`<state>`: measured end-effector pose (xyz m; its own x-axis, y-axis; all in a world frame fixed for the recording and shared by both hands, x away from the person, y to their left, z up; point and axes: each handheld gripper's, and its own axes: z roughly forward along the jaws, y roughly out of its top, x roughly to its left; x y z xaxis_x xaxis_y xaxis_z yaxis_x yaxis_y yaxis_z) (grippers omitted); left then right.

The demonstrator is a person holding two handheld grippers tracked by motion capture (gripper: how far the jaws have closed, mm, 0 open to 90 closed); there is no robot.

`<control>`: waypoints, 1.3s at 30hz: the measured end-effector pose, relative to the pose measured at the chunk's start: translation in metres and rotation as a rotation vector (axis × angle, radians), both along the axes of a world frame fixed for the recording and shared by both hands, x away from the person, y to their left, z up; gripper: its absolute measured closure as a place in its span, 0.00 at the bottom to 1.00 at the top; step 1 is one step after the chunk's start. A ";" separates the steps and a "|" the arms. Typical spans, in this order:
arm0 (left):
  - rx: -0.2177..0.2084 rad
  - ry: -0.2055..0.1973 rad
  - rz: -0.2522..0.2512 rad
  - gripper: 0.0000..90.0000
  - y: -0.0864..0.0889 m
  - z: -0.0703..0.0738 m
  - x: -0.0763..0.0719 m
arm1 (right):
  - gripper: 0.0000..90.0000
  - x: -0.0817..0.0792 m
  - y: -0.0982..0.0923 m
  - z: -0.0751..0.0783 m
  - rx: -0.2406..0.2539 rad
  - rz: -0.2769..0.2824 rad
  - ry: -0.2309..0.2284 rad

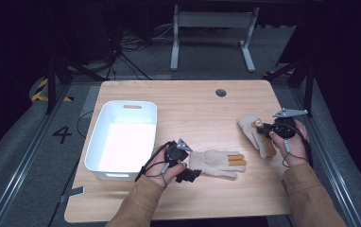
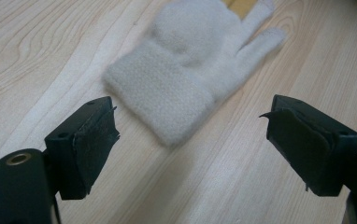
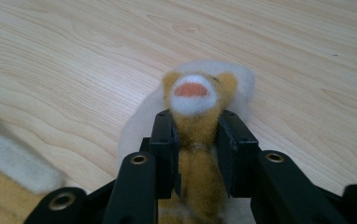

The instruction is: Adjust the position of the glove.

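Observation:
Two cream knit gloves lie on the wooden table [image 1: 197, 109]. The near glove [image 1: 216, 163] [image 2: 186, 70] lies flat with orange fingertips pointing right. My left gripper [image 1: 190, 166] [image 2: 193, 123] is open, its jaws on either side of that glove's cuff and just short of it. The far glove [image 1: 252, 131] [image 3: 137, 123] lies at the right. On it, my right gripper [image 1: 263, 129] [image 3: 197, 126] is shut around a brown plush finger with a white and orange tip [image 3: 193, 95], lifted slightly off the wood.
A white plastic bin [image 1: 122, 139] with nothing inside stands at the table's left, next to my left hand. A round cable hole [image 1: 220, 92] sits near the far edge. A white desk frame [image 1: 211, 28] stands on the floor beyond.

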<state>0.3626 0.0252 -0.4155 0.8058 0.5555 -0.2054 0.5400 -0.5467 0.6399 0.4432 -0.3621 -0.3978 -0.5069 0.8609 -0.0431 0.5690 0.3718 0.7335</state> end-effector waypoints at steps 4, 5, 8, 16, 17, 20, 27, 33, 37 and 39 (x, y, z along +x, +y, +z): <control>0.002 0.017 -0.017 0.19 0.001 0.002 -0.001 | 0.78 -0.002 0.000 0.006 0.004 0.028 0.003; 0.002 0.017 -0.017 0.19 0.001 0.002 -0.001 | 0.78 -0.002 0.000 0.006 0.004 0.028 0.003; 0.008 0.037 -0.037 0.20 0.002 0.004 0.000 | 0.78 -0.005 0.001 0.014 0.003 0.067 0.004; 0.009 0.035 -0.036 0.20 0.004 0.006 0.000 | 0.78 -0.011 0.006 0.025 0.001 0.141 0.024; 0.010 0.035 -0.037 0.20 0.005 0.006 0.000 | 0.78 -0.011 0.007 0.026 0.001 0.147 0.028; 0.009 0.034 -0.036 0.20 0.005 0.006 0.000 | 0.78 -0.013 0.009 0.029 0.001 0.172 0.032; 0.011 0.056 -0.029 0.21 0.006 0.007 0.000 | 0.78 -0.018 0.017 0.037 0.000 0.249 0.036; 0.010 0.053 -0.025 0.20 0.007 0.008 0.000 | 0.78 -0.020 0.022 0.040 0.028 0.342 0.049; 0.010 0.052 -0.025 0.21 0.007 0.008 0.000 | 0.78 -0.023 0.028 0.043 0.028 0.420 0.044; 0.010 0.053 -0.026 0.20 0.007 0.008 0.000 | 0.78 -0.023 0.029 0.043 0.024 0.434 0.043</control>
